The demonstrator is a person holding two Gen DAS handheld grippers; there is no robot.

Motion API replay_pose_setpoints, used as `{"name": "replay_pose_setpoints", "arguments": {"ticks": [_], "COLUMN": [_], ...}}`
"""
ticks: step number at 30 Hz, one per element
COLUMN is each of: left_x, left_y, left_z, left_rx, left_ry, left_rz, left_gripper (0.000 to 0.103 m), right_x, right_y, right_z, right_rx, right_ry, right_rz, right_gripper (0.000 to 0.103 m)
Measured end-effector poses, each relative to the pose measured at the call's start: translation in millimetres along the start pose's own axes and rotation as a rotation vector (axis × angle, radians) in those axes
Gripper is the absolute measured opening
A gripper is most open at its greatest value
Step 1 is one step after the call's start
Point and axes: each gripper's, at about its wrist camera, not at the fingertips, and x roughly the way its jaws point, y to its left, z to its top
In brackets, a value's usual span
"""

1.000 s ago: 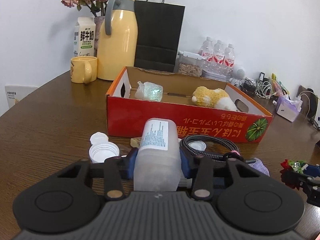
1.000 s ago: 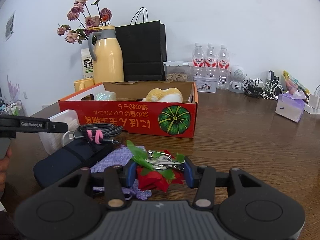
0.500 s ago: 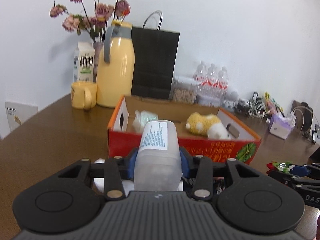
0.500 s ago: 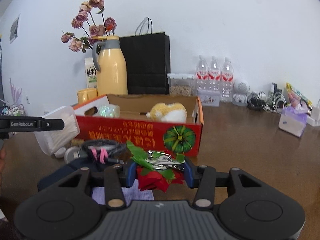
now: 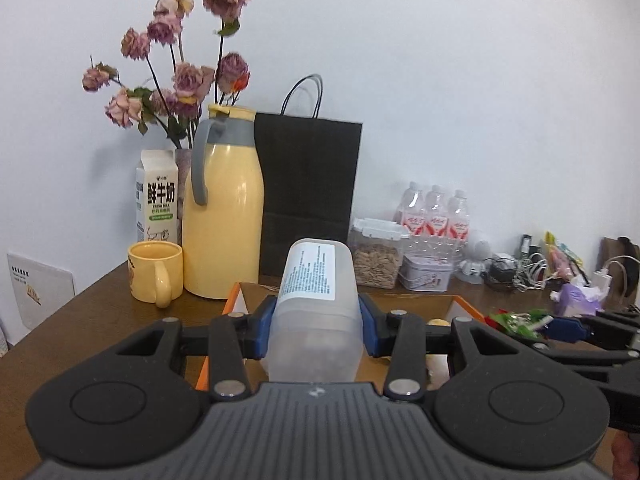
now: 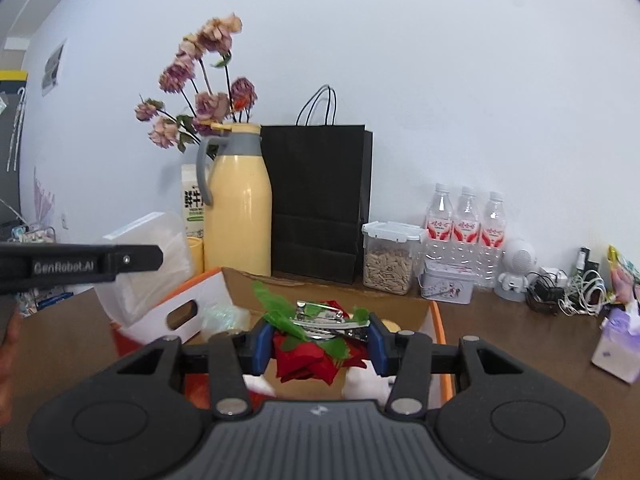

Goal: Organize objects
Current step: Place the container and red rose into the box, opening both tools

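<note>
We find both grippers raised since the earlier frames: the table items once ahead of them have dropped from sight, and the orange-rimmed box (image 6: 436, 316) now lies beneath both tools. The left gripper (image 5: 316, 330) points slightly downward, its blue pads clamped on a translucent plastic container (image 5: 314, 316) held above the box's near edge. The right gripper (image 6: 320, 342) points likewise, its pads closed on a red artificial flower with metal clips (image 6: 316, 344), suspended over the box interior. The yellow jug (image 5: 222, 216) stands behind.
</note>
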Motion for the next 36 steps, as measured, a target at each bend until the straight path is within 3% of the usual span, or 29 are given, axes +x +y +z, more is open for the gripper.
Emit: {"name": "replay_pose_setpoints", "arguments": {"ticks": [8,17,19,21,23,24,26,28,36], "left_x": [60.6,74.0,73.3,70.2,64.1,61.2,55.7,53.1,49.5], "left_y": [11.2,9.4,9.3,9.6,9.5,8.9,7.8,5.6,5.2], "left_z": [-15.6,-31.4,-31.6,-30.8,-30.0,-29.0,-27.9,-27.1,-26.2], "left_rx": [-0.014,0.038,0.042,0.044,0.044,0.046,0.046,0.057,0.058], "left_ry": [0.119,0.168,0.155,0.134,0.1,0.086,0.059,0.047,0.039], "left_rz": [0.041,0.06,0.077,0.091,0.094,0.091,0.088,0.096,0.096], "left_gripper": [0.043,0.044,0.049,0.083,0.096,0.1,0.103,0.103,0.103], "right_x": [81.9,99.3,98.6,98.6,96.5,93.9,88.2,84.7,77.0], "right_y": [5.2,6.3,6.4,5.1,3.5,3.3,1.8,-0.6,-2.2], "right_z": [-6.2,-29.9,-31.6,-31.6,-30.2,-29.5,-27.8,-26.9,-23.5], "right_rx": [0.023,0.013,0.012,0.014,0.015,0.014,0.019,0.035,0.039], "right_ry": [0.126,0.221,0.221,0.218,0.207,0.194,0.164,0.145,0.119], "right_rz": [-0.007,-0.044,-0.051,-0.06,-0.072,-0.08,-0.094,-0.092,-0.096], "right_gripper": [0.045,0.046,0.048,0.055,0.076,0.082,0.096,0.103,0.103]}}
